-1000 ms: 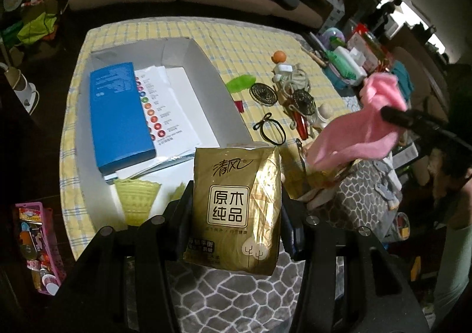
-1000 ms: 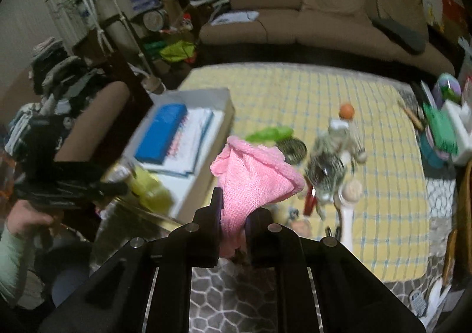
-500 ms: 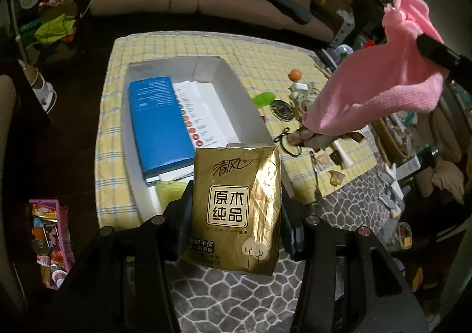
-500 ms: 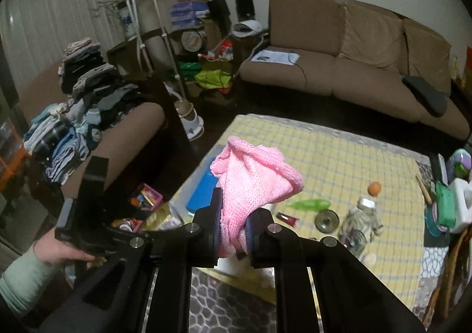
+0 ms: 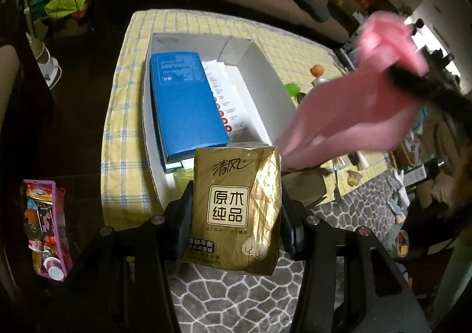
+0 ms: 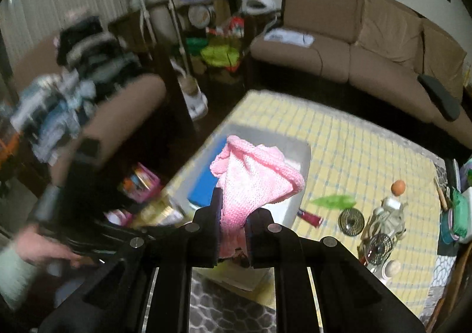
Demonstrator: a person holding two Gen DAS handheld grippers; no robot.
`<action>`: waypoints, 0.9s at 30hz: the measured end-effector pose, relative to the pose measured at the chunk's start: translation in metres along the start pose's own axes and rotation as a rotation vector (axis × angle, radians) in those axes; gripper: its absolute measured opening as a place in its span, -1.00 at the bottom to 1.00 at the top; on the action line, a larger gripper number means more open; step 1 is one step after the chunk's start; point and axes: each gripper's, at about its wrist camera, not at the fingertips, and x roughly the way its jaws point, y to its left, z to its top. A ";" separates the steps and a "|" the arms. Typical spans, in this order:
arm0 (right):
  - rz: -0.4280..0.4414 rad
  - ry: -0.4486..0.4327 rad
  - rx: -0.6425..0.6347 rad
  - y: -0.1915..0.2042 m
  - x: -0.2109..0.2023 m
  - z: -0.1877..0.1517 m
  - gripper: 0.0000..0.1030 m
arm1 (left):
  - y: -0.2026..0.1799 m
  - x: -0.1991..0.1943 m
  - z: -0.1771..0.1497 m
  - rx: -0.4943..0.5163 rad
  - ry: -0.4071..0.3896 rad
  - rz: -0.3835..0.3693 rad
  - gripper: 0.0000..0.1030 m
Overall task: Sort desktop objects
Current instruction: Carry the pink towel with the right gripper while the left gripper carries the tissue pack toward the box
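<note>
Above the grey tray [image 5: 259, 67], right jaws pinch a pink cloth [image 6: 256, 179]; left jaws clamp a gold tissue pack [image 5: 236, 209].

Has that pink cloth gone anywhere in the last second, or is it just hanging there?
Yes. In the right wrist view the pink cloth, clamped in the right gripper, has swung left, from over the scattered clutter to above the gray box.

Dim room, fisheye warp, motion blur

Both wrist cameras look down from near the desk's [image 5: 118, 115] front edge, sharing the grey box [image 5: 259, 73].
</note>
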 end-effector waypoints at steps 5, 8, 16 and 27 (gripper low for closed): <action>-0.050 0.130 -0.056 0.008 0.066 -0.032 -0.76 | 0.001 0.013 -0.002 0.000 0.020 -0.004 -0.10; -0.023 0.209 -0.037 0.005 0.097 -0.047 -0.76 | 0.005 0.018 -0.002 -0.008 0.030 -0.005 -0.10; 0.020 0.386 -0.008 0.005 0.148 -0.078 -0.76 | 0.010 0.023 -0.004 -0.017 0.042 -0.010 -0.10; 0.009 0.288 -0.043 0.006 0.095 -0.075 0.20 | -0.016 0.031 0.003 0.007 0.043 -0.031 -0.09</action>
